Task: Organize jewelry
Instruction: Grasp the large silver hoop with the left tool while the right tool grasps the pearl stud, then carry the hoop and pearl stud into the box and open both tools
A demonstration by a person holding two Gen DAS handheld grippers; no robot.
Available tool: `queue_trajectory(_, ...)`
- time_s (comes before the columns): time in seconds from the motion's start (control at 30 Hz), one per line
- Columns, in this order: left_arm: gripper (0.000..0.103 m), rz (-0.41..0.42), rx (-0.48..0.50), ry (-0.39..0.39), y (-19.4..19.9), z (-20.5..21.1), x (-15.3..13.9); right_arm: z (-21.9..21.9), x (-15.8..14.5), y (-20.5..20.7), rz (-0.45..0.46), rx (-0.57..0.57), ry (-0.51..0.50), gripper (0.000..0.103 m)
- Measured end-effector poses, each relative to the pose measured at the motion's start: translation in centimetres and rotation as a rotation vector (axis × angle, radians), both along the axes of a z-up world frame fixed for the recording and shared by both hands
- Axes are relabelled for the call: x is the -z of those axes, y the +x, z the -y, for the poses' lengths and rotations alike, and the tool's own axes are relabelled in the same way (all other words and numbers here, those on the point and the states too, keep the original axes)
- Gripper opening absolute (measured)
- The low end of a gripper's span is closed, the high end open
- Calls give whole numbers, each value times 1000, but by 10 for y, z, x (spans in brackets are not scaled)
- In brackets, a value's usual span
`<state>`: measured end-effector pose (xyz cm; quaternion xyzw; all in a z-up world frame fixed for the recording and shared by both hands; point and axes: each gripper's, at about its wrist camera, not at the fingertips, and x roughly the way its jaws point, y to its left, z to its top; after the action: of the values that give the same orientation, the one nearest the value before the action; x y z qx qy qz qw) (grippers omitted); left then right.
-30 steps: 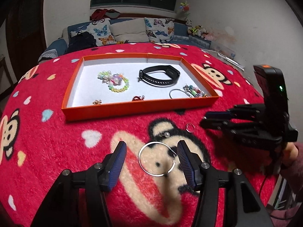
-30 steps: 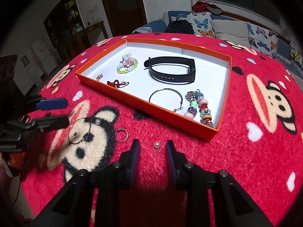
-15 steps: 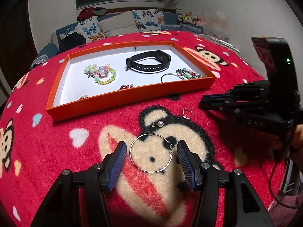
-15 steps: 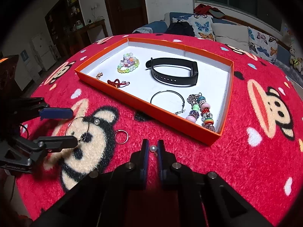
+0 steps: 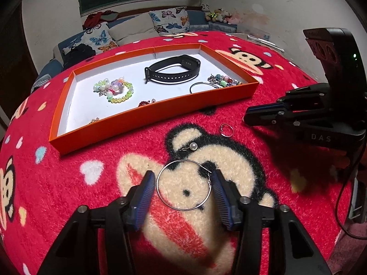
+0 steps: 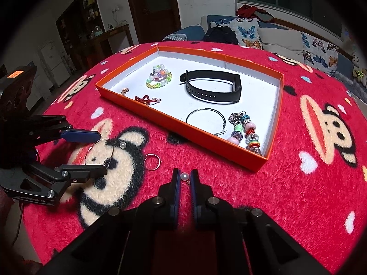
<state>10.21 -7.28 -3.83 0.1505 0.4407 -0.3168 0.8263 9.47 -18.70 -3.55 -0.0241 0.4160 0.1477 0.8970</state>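
right gripper (image 6: 185,177) apparently pinches pearl earring (image 6: 184,176).

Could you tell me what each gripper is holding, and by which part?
Right gripper: pearl earring, by its bead. Left gripper: nothing, open around the hoop.

The letters "DAS" stand in pale print on the black body of the right gripper (image 5: 246,116).
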Motion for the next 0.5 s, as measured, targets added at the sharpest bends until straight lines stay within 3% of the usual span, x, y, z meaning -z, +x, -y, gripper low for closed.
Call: queue_trajectory(0.5,52,32,-47,-88,-6,-16,-30,2,-18,-8,39,2,25,10)
